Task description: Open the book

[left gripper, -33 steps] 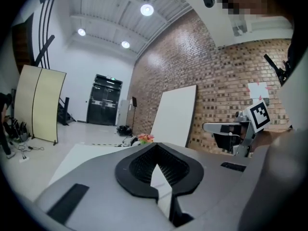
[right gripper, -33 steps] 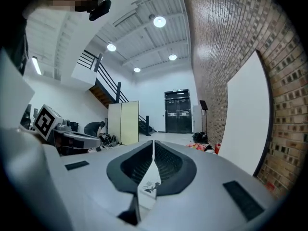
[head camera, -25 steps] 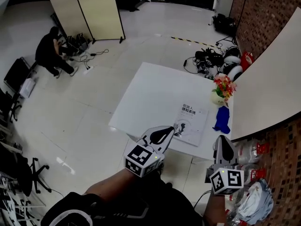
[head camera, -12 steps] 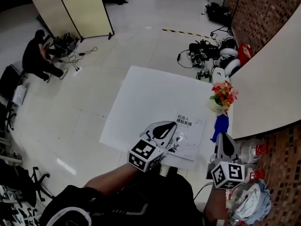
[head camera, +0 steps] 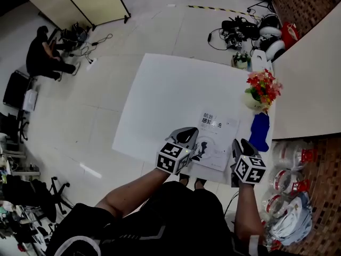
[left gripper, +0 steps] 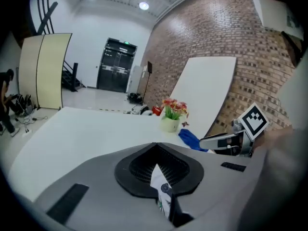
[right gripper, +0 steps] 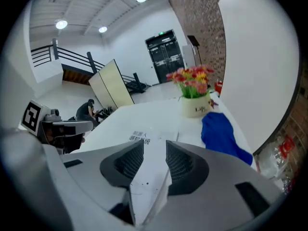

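Observation:
A white book (head camera: 217,135) with dark print lies shut near the front edge of the white table (head camera: 170,89). My left gripper (head camera: 191,135) hovers over the book's near left corner; in the left gripper view its jaws (left gripper: 155,144) meet at the tips, with only a sliver of the cover (left gripper: 158,179) showing through the hollow behind them. My right gripper (head camera: 238,144) is at the book's near right corner. Its jaws (right gripper: 155,143) are opening, and the cover (right gripper: 144,134) and its right edge show in the gap without touching the pads.
A pot of red and yellow flowers (head camera: 262,87) and a blue cloth (head camera: 260,131) sit along the table's right side, just beyond the book. A white curved board leans behind them. A person crouches by a folding screen far off on the floor.
Both grippers have dropped and moved forward to the book's near edge. The right gripper's jaws, shut before, now stand apart.

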A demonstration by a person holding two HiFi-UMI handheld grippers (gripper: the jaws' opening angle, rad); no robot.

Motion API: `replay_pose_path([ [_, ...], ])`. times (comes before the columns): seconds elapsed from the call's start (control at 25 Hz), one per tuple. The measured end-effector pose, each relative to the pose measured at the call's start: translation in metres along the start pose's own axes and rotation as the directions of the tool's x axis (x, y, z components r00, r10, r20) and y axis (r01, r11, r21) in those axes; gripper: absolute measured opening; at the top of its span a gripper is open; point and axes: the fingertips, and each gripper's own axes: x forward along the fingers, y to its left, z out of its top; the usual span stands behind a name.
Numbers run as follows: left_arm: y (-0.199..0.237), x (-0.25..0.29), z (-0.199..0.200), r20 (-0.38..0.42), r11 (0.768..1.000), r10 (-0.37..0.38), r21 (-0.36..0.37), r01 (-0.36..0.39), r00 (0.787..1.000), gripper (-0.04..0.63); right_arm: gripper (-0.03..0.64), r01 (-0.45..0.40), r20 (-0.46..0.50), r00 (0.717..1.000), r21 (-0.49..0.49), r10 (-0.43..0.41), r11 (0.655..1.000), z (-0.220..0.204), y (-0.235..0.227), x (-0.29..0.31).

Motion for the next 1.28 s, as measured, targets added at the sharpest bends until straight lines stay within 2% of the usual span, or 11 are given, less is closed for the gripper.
replay_pose_path([
  [0.16, 0.017, 0.03, -0.05, -0.136, 0.998, 0.057, -0.013, -0.06, 0.989, -0.005, 0.104, 0.005, -0.135, 0.991, 0.052, 0.002, 0.999, -0.042, -0.011, 0.034],
  [0.28, 0.022, 0.035, -0.074, -0.184, 0.997, 0.077, 0.015, -0.075, 0.98, -0.005, 0.104, 0.02, -0.222, 0.975, 0.085, 0.0, 0.996, -0.068, -0.017, 0.048],
  [0.36, 0.024, 0.035, -0.082, -0.205, 0.997, 0.078, 0.022, -0.075, 0.976, -0.005, 0.104, 0.03, -0.248, 0.969, 0.118, 0.0, 0.993, -0.078, -0.02, 0.053],
  [0.6, 0.031, 0.033, -0.087, -0.215, 0.995, 0.096, 0.005, -0.097, 0.972, -0.005, 0.103, 0.046, -0.26, 0.966, 0.172, 0.0, 0.984, -0.083, -0.021, 0.056],
  [0.8, 0.028, 0.033, -0.089, -0.225, 0.997, 0.08, 0.004, -0.082, 0.971, -0.005, 0.1, 0.055, -0.279, 0.96, 0.211, 0.006, 0.976, -0.085, -0.021, 0.056],
  [0.92, 0.027, 0.034, -0.092, -0.231, 0.997, 0.08, 0.013, -0.079, 0.97, -0.005, 0.074, 0.075, -0.276, 0.961, 0.223, -0.011, 0.972, -0.084, -0.023, 0.056],
  [1.28, 0.031, 0.03, -0.09, -0.216, 0.995, 0.099, 0.003, -0.101, 0.971, -0.005, 0.041, 0.137, -0.274, 0.957, 0.152, -0.091, 0.979, -0.08, -0.024, 0.053],
])
